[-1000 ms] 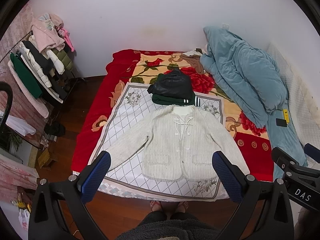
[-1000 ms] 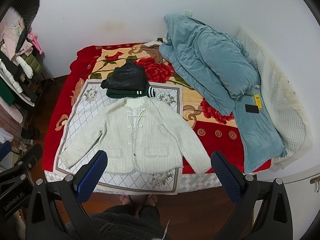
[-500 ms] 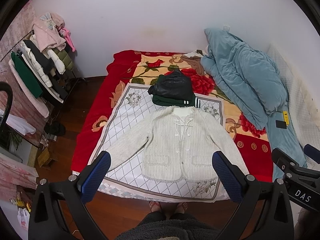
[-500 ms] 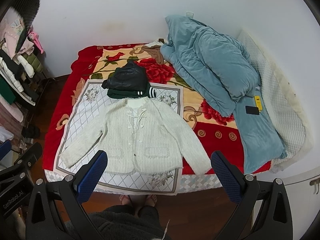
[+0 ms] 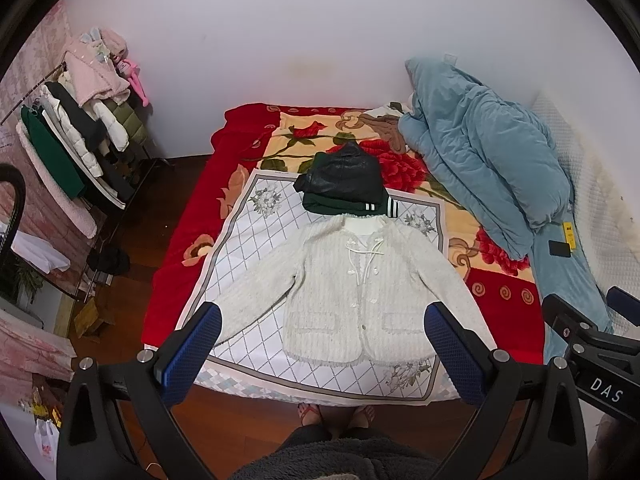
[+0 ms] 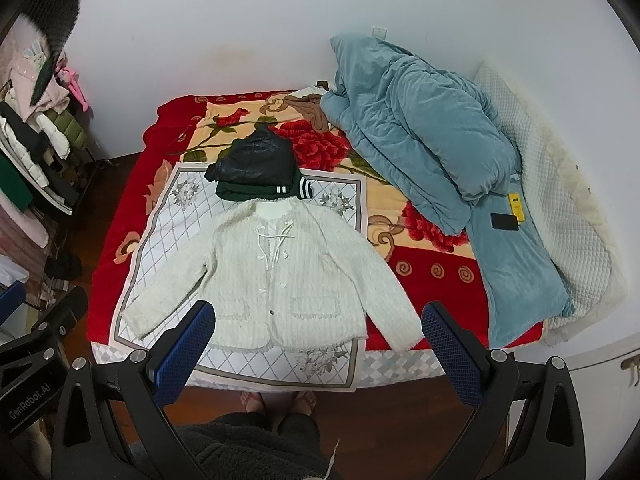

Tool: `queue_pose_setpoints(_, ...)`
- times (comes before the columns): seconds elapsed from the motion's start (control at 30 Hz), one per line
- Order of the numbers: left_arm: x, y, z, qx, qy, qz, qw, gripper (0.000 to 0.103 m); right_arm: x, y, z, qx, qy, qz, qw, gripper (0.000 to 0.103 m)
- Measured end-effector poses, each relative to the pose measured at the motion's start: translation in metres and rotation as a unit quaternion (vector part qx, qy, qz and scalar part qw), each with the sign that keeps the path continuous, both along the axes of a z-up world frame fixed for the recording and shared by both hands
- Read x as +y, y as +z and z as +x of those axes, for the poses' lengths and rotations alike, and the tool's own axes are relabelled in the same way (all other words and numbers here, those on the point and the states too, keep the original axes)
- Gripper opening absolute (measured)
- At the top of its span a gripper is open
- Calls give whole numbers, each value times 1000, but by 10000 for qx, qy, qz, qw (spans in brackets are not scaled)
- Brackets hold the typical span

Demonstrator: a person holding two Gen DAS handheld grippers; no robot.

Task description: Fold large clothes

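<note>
White jacket (image 5: 360, 292), cuff behind jaws

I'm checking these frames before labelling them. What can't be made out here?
- Dark folded stack: garment types unclear in both views; the black top piece hides what lies beneath.
- Yellow item and black item on the blue quilt: too small to identify.
- White jacket: back hidden against the bed.

I count one white jacket (image 5: 356, 288) spread flat, two folded garments stacked behind its collar, a black one (image 5: 345, 174) on a green one (image 5: 340, 206), and one blue duvet (image 5: 480, 168). I also count two grippers and two bare feet (image 5: 338, 414).
</note>
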State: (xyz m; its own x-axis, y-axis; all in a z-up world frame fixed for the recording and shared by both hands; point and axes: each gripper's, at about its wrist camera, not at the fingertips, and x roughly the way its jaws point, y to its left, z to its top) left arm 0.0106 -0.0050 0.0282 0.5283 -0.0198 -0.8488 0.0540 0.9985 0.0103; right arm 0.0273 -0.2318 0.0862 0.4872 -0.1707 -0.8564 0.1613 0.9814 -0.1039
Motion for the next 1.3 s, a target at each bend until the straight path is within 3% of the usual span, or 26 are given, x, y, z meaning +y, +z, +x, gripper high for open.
queue_pose_setpoints(0.4, -1, -9, 2, -91, 11, 66, 9999, 103, -1, -2, 1, -15, -89, 46, 9999, 103)
queue_pose_setpoints(0.5, 6, -32, 17, -59, 147, 185, 9997, 103, -6, -21, 10, 98, -301, 153, 9994, 103)
queue_pose_setpoints(0.6, 14, -76, 43, -45, 295, 538, 9981, 103, -24, -58, 24, 190, -644, 271, 9974, 103)
queue_pose_setpoints(0.7, 21, -146, 69, 73, 416, 1052, 9935, 103, -50, -120, 44, 324, -1082, 231, 9933, 103)
queue_pose_setpoints(0.77, 26, -193, 82, 199, 522, 1358, 9892, 103, -67, -177, 60, 541, -1233, 177, 9907, 103)
queue_pose_setpoints(0.8, 30, -217, 88, 295, 553, 1453, 9874, 103, -74, -204, 63, 935, -1314, 275, 9865, 103)
queue_pose_setpoints(0.97, 25, -374, 116, 1030, 729, 1915, 9733, 103, -87, -399, 99, 1931, -1209, 730, 9710, 97)
queue_pose_setpoints(1.07, 18, -466, 127, 1521, 809, 2118, 9620, 103, -83, -508, 116, 2307, -1054, 957, 9626, 81)
queue_pose_setpoints(1.13, 20, -508, 131, 1739, 863, 2177, 9565, 103, -76, -571, 128, 2502, -992, 1123, 9565, 66)
queue_pose_setpoints(1.23, 19, -545, 131, 1915, 842, 2293, 9506, 103, -59, -655, 139, 2904, -879, 1094, 9466, 54)
queue_pose_setpoints(1.3, 15, -555, 130, 1949, 807, 2350, 9488, 103, -50, -673, 133, 2873, -947, 976, 9481, 54)
